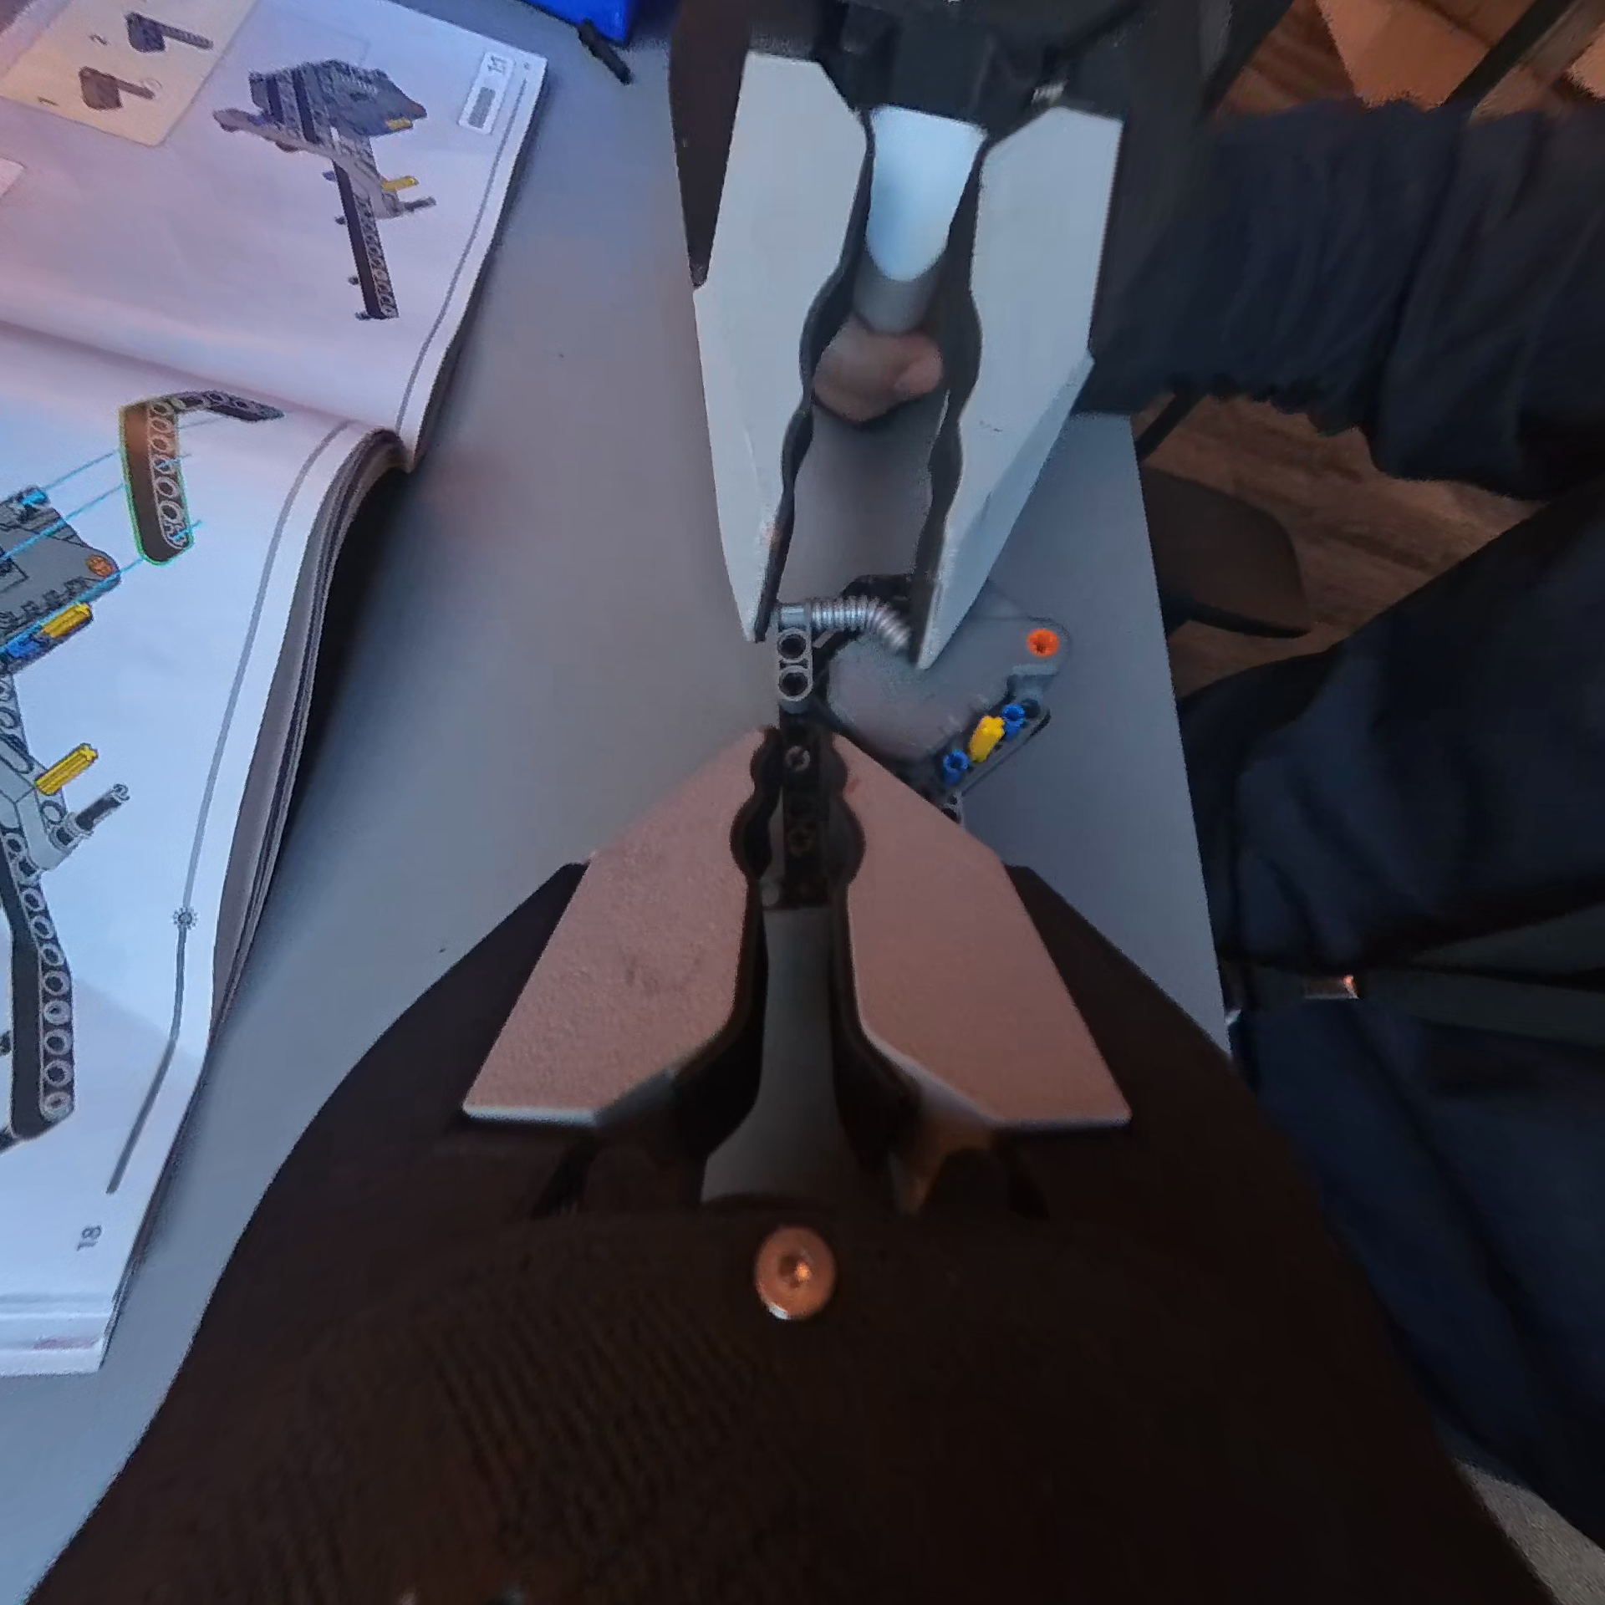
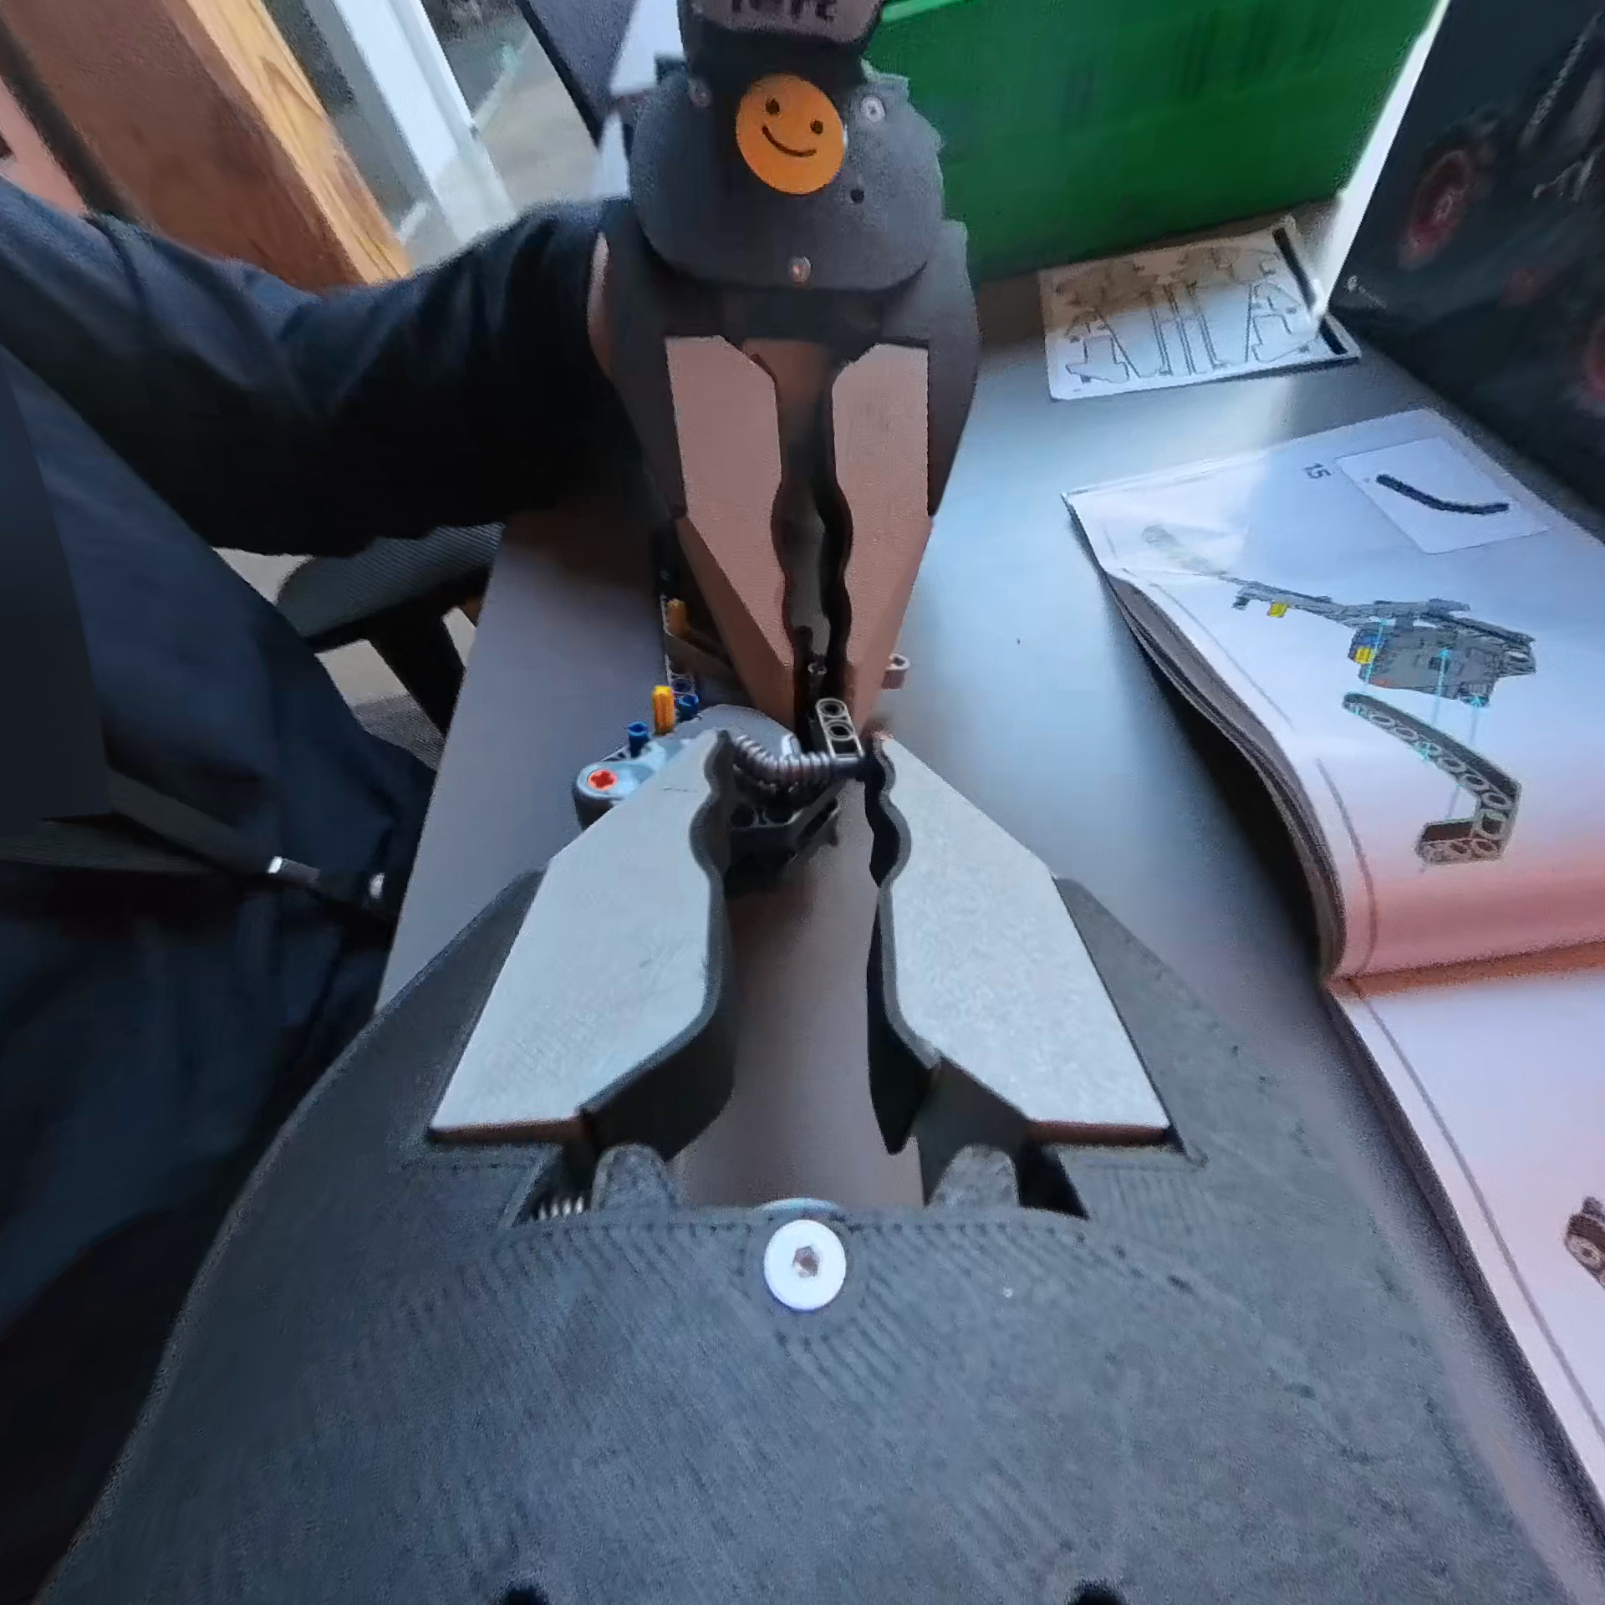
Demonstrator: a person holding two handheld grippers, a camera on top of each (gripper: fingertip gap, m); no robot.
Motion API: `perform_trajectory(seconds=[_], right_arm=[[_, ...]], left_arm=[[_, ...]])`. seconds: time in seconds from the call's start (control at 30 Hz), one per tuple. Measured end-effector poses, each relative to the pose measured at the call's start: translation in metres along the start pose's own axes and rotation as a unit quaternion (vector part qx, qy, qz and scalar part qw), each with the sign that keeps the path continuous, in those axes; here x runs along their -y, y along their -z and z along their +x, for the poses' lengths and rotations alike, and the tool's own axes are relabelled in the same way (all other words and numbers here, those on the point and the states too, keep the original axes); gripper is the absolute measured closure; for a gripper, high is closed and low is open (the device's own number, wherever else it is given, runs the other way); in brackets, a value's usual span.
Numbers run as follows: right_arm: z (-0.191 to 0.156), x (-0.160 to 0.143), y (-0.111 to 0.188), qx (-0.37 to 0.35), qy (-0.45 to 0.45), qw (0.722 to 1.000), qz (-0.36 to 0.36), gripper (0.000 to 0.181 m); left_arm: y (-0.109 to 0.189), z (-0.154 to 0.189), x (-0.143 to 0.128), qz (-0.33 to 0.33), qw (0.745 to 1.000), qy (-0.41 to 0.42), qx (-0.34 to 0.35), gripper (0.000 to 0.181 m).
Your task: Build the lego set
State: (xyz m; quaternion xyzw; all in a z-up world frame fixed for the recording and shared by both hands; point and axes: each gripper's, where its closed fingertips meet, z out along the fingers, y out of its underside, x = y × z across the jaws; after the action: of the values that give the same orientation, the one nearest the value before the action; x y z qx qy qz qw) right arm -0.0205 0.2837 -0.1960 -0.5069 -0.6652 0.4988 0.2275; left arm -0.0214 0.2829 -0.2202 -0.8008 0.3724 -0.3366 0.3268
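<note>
A grey lego assembly (image 1: pixel 921 703) with an orange pin, blue pins and a yellow pin rests near the table's edge; it also shows in the right wrist view (image 2: pixel 643 764). My left gripper (image 1: pixel 799 747), with tan fingers, is shut on the assembly's black beam (image 1: pixel 799 816). My right gripper (image 2: pixel 799 751), with grey fingers, faces it and is closed on a grey ribbed hose (image 2: pixel 795 766) that spans the gap between its tips. A small grey two-hole beam (image 2: pixel 835 721) stands between the two grippers. The right gripper (image 1: pixel 838 638) and hose (image 1: pixel 855 615) also show in the left wrist view.
An open instruction booklet (image 1: pixel 217 434) lies on the grey table (image 1: pixel 564 521); it also shows in the right wrist view (image 2: pixel 1390 695). A printed sheet (image 2: pixel 1190 321), a green box (image 2: pixel 1129 113) and a dark box (image 2: pixel 1520 217) stand behind. A dark-sleeved arm (image 2: pixel 304 391) reaches over the table edge. The grippers are tip to tip, or close to it.
</note>
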Motion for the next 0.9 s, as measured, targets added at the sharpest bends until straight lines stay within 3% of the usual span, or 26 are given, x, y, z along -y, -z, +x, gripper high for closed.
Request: perform_trajectory(seconds=[0.13, 0.17, 0.4, 0.77, 0.9], right_arm=[[-0.01, -0.001, 0.004, 0.038, 0.003, 0.999, 0.004, 0.148], [-0.016, 0.004, 0.006, 0.056, 0.01, 0.998, 0.023, 0.156], [0.009, 0.018, 0.027, 0.011, -0.033, 0.995, 0.092, 0.154], [-0.003, -0.002, 0.005, -0.001, 0.032, 0.999, 0.007, 0.152], [-0.003, -0.008, 0.001, -0.009, 0.06, 0.998, -0.02, 0.176]], left_arm=[[-0.001, 0.003, -0.001, -0.004, 1.0, -0.002, -0.009, 0.176], [-0.004, 0.0, -0.008, -0.028, 1.0, -0.008, 0.002, 0.176], [-0.005, 0.0, -0.009, -0.034, 0.999, -0.023, 0.013, 0.176], [-0.009, 0.005, -0.006, -0.028, 0.998, -0.051, 0.011, 0.176], [-0.012, 0.014, -0.007, -0.033, 0.997, -0.065, -0.011, 0.176]])
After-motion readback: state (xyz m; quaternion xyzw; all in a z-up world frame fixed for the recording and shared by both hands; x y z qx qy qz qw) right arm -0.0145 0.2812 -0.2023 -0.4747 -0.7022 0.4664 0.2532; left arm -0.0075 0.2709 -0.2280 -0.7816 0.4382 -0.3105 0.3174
